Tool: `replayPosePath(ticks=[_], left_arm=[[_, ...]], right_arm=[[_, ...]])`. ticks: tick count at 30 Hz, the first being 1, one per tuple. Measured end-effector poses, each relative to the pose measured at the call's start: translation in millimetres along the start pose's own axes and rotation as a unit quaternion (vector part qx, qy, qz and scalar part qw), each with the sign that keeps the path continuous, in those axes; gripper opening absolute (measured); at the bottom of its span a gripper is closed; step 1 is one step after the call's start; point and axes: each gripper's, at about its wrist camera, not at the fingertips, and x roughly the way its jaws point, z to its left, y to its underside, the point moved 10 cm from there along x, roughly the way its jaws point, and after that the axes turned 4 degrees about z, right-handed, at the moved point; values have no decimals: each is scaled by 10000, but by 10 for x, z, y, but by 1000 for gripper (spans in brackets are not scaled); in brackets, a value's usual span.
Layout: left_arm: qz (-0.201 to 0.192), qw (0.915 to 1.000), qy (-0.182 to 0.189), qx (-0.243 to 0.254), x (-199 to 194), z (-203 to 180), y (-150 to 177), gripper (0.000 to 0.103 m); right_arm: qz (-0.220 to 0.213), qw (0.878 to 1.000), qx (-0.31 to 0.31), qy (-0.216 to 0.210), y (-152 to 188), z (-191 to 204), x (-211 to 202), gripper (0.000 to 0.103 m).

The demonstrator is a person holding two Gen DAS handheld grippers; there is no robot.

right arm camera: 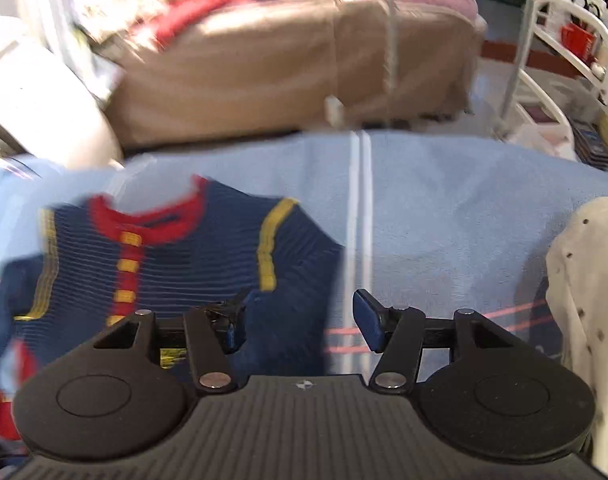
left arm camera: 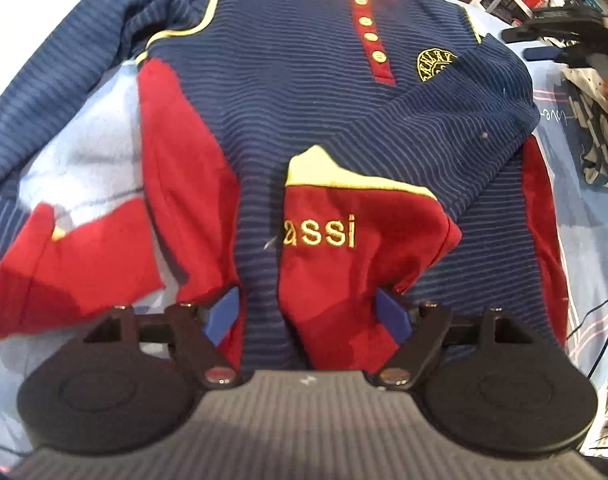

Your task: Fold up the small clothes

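**Child's striped top, one sleeve folded in, both claws released**

Item 1. Top (left arm camera: pixel 304 92): navy ribbed knit with red side panels, yellow piping, red button placket and a yellow crest. It lies flat, front up, on a light blue sheet (left arm camera: pixel 84 128), straight ahead of the left claw (left arm camera: pixel 310 316), collar at the far end. One sleeve (left arm camera: pixel 424 148) is folded across the chest, and its red cuff (left arm camera: pixel 364 236), lettered "assi", rests just ahead of the claw. The other sleeve (left arm camera: pixel 44 100) trails out to the claw's left.

Item 2. Left claw: jaws spread wide, blue pads (left arm camera: pixel 224 314) straddling the hem fabric. No pinch shows.

Item 3. Right claw (right arm camera: pixel 300 320): jaws spread wide and holding nothing; the view is motion-blurred. The top (right arm camera: pixel 184 256) sits ahead and to its left, its edge running under the left pad. Bare sheet lies ahead.

Item 4. Spotted cream cloth (right arm camera: pixel 584 300): at the right claw's right.

Item 5. Bed (right arm camera: pixel 304 60): beyond the sheet, clothes heaped on it.
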Motion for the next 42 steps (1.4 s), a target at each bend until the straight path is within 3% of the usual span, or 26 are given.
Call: replayPosePath(ticks=[2,3,4,5,6,7,10,12,15,17,19,20,21,22,23,26,28,30,32,34,37,40,42], left_arm=[[-94,9999,41,-44,8,-23,-29,69],[-126,9999,14,-71,14,-20,-39,57],[-127,9998,-58,-109,14,0,-49,42],[-134,9997,-78,-202,-1,25,-53,34],[-105,9993,-34,-354,-23,71,-57,18],[-100,9986,16,-515,-72,126,-68,9],[-338,9979,18,-550,-381,190,-114,6],[-446,9986,-160,-235,-566,175,-107,6],[-423,9983,-300,-270,-715,259,-59,6],[-365,9992,-143,-121,-711,224,-61,13],[-175,9998,29,-86,-659,143,-7,29],[-135,9999,3,-67,-621,112,-10,37],[-98,9998,-173,-34,-587,111,11,52],[-89,9991,-408,-29,-545,129,11,55],[-78,9988,-477,-23,-505,131,30,55],[62,9997,-84,-236,-334,72,73,52],[94,9996,-150,-211,-314,54,66,49],[-70,9994,-236,-232,-427,31,39,49],[-97,9995,-108,-266,-477,-13,47,51],[149,9991,-313,-253,-379,34,104,48],[243,9981,28,-573,-321,56,162,42],[281,9985,-83,-470,-243,84,203,40],[345,9972,-14,-670,-165,133,212,40]], right_arm=[[175,9994,289,-47,6,-101,174,85],[318,9978,508,-296,33,-110,254,46],[444,9950,679,-588,75,-101,298,20],[521,9931,764,-726,98,-93,319,10],[555,9935,738,-659,108,-100,319,10],[518,9953,648,-503,89,-122,311,9],[243,9982,541,-107,-23,-266,219,9],[246,9990,370,6,-68,-303,222,9],[284,9994,127,168,-88,-299,261,9],[285,9992,147,258,-95,-325,287,17],[226,9991,135,319,-94,-326,295,19],[218,9990,99,382,-106,-332,305,19],[231,9988,61,432,-110,-349,311,19],[241,9985,-8,486,-125,-368,318,19],[254,9981,-101,553,-141,-388,323,19],[221,9984,-6,521,-184,-441,304,19],[69,9989,103,460,-199,-441,212,20],[-14,9991,120,407,-192,-424,128,30],[-62,9993,213,289,-163,-399,58,31],[-160,9992,331,131,-144,-366,-22,31],[-311,9984,474,-69,-109,-300,-140,32],[-363,9976,555,-208,-62,-235,-210,36],[-409,9969,603,-313,-26,-200,-252,37]])
